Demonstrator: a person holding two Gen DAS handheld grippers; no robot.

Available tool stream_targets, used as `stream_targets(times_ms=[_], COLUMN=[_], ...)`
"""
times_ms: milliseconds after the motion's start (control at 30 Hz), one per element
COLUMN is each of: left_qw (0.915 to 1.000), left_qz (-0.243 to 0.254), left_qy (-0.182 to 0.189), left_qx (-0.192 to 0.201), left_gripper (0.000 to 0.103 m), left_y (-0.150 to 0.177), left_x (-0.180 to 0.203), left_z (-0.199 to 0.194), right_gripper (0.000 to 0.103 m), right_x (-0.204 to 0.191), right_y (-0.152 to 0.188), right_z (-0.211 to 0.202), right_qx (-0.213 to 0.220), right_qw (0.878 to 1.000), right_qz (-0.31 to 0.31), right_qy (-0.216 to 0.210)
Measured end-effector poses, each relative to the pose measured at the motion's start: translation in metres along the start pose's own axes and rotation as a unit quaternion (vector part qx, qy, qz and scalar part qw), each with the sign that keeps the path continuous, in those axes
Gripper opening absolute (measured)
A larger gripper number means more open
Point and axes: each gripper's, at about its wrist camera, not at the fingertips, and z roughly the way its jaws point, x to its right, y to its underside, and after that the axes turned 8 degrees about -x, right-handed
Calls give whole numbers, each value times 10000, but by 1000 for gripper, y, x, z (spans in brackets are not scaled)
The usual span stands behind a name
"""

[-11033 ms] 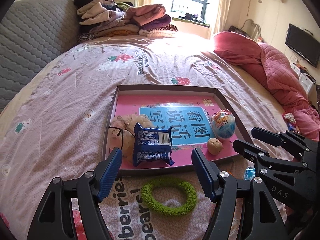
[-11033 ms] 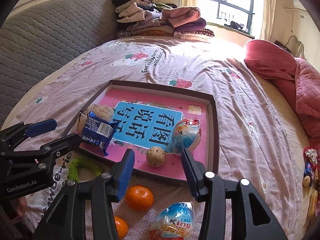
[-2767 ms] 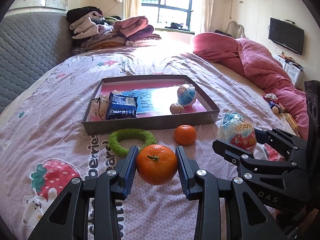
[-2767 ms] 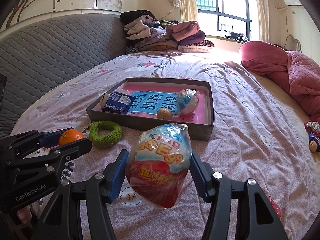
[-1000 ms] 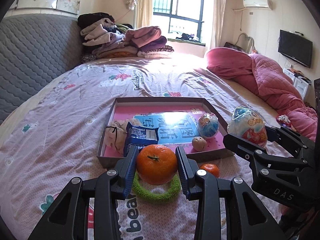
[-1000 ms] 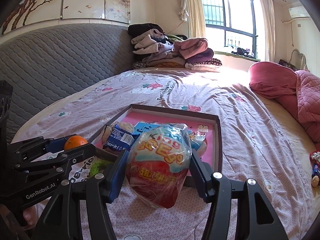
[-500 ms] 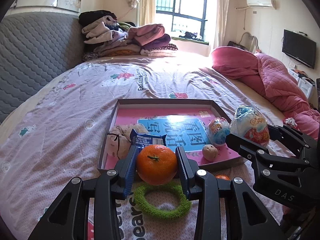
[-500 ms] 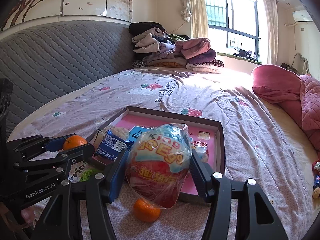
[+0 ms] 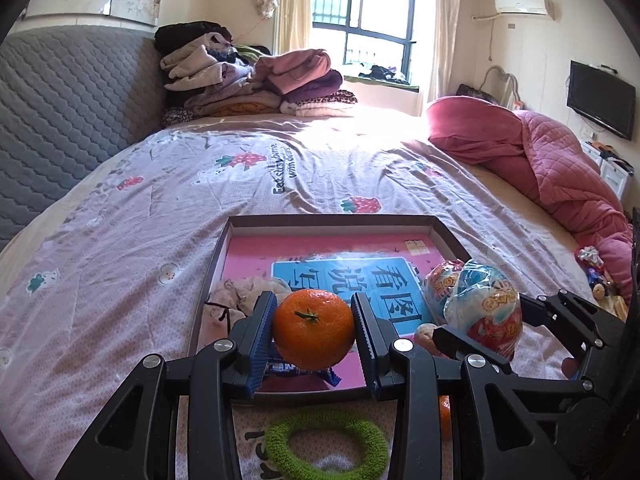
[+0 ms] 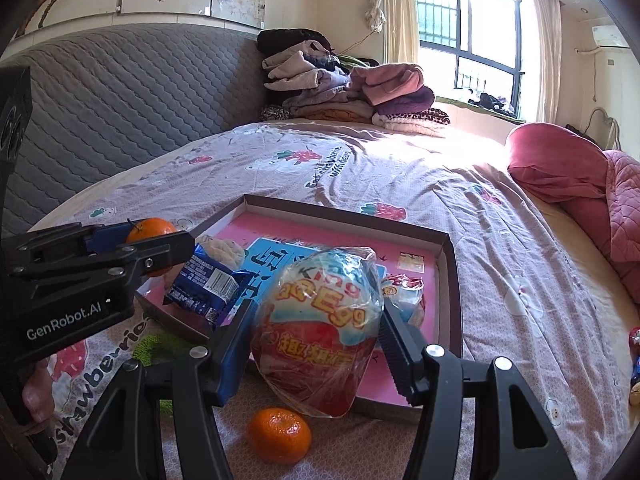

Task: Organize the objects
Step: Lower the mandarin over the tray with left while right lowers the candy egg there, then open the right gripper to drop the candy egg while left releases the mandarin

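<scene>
We see the left gripper (image 9: 314, 330) clamped on a tangerine (image 9: 313, 329), its blue pads pressed against the fruit at 9 and 3 o'clock, stem facing the camera. It hangs over the near edge of a shallow cardboard tray (image 9: 332, 221) with a pink floor that lies on the bed (image 9: 160, 208). The right gripper (image 10: 316, 336) grips a wrapped surprise egg (image 10: 320, 324) (blue on top, red below, in crinkled film), held over the tray's near right part. Inside the tray lie a blue snack packet (image 10: 208, 284) at about 9 o'clock, a pale cloth pouch (image 9: 236, 300) beside it toward the left wall, and a second wrapped egg (image 9: 440, 284) at about 3 o'clock, partly hidden behind the held one. Outside the tray, at 6 o'clock from it, a green fuzzy ring (image 9: 326, 444) rests on the bedsheet, and a second tangerine (image 10: 279, 434) sits just before the tray's near wall, below the right gripper. Folded clothes (image 9: 248, 76) are piled at the bed's far end, at 12 o'clock, and a pink quilt (image 9: 560, 160) is bunched at 2 o'clock.
</scene>
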Motion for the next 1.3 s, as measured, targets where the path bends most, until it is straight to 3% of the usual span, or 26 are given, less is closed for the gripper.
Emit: stream_targets(times_ms=[600,1300], left_qw=[9981,9946], left_qz=[204,397], left_qy=[164,128], left_qx=[-564,-952], left_gripper=[39,39], left_y=[-2,1], left_x=[29,43], left_z=[54,82], right_gripper=[59,58], right_x=[28,41], right_y=[9,15], right_z=[17,35], right_qx=[-378,-676], right_qw=[9982,9956], right_qz=[382,550], right_qy=[268,348])
